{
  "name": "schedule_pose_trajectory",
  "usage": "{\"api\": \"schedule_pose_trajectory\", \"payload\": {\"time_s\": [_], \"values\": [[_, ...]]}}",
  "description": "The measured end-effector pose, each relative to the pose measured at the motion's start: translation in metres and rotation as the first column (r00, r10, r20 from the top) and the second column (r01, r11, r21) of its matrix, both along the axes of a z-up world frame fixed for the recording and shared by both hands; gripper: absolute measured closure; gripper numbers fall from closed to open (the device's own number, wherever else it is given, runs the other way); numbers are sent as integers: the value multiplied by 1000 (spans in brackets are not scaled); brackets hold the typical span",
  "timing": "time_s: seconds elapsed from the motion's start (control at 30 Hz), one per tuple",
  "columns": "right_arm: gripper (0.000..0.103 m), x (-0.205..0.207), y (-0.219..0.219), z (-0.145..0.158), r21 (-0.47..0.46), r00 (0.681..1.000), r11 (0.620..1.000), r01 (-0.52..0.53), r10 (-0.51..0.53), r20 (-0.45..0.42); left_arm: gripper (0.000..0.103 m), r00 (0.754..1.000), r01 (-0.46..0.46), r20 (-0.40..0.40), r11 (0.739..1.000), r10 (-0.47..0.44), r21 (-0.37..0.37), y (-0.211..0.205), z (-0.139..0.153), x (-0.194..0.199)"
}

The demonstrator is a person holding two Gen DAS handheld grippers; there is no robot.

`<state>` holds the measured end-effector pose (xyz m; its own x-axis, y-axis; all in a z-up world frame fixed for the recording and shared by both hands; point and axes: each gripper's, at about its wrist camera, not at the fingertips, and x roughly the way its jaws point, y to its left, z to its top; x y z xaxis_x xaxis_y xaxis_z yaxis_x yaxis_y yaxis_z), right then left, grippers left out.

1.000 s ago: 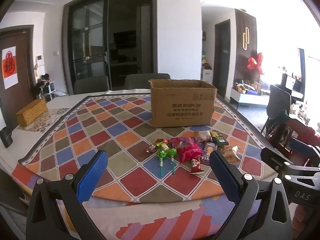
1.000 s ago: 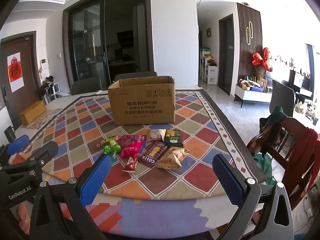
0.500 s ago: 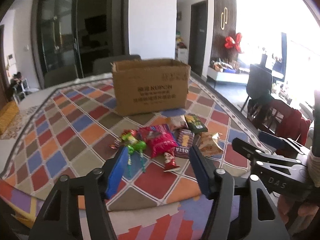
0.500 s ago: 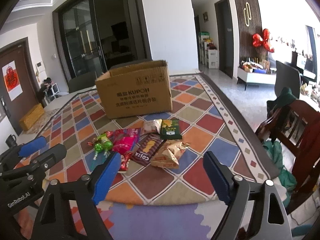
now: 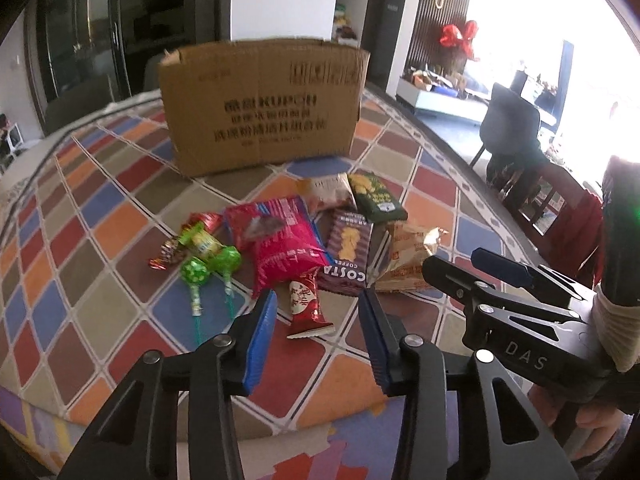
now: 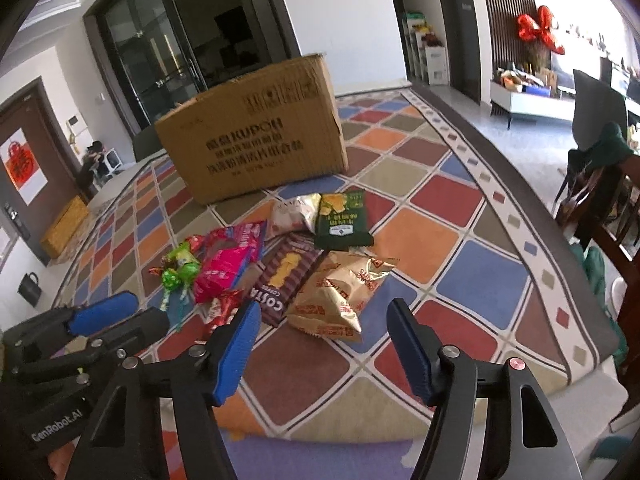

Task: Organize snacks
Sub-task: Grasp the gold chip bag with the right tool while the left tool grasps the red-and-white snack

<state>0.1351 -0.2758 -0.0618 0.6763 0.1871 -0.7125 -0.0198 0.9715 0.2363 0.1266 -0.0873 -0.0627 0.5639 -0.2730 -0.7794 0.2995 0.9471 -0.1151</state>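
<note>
Left gripper (image 5: 316,316), fingers spread, is nearer the small red packet (image 5: 306,304) at 12 o'clock, long axis pointing away.

The inside of the brown cardboard box (image 5: 260,108) is hidden behind its tall front wall. Its printed words are blurry (only "KUPOH" reads). The small red snack packet (image 6: 222,309) is partly hidden behind the right gripper's blue finger (image 6: 236,354).

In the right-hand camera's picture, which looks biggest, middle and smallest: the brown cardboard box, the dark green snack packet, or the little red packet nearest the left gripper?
As they look in the right wrist view:
1. Brown cardboard box, by far the largest.
2. Dark green snack packet.
3. Little red packet, smallest, though partly hidden behind a gripper finger.
</note>
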Motion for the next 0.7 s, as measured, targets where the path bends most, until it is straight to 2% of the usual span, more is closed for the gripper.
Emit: {"api": "schedule_pose_trajectory", "payload": {"time_s": [0.23,0.5,0.7], "values": [[39,18,-4,-15,17,999,1000,6,-5,-51,69,996,13,-93,1000,-13,-1,-6,-25,19],[41,33,-3,-28,22,995,1000,6,-4,-96,75,990,8,-144,1000,-9,-10,-8,-40,34],[41,42,0,-34,21,993,1000,1,1,-116,77,990,-2,-140,1000,1,-6,-9,-41,41]]}}
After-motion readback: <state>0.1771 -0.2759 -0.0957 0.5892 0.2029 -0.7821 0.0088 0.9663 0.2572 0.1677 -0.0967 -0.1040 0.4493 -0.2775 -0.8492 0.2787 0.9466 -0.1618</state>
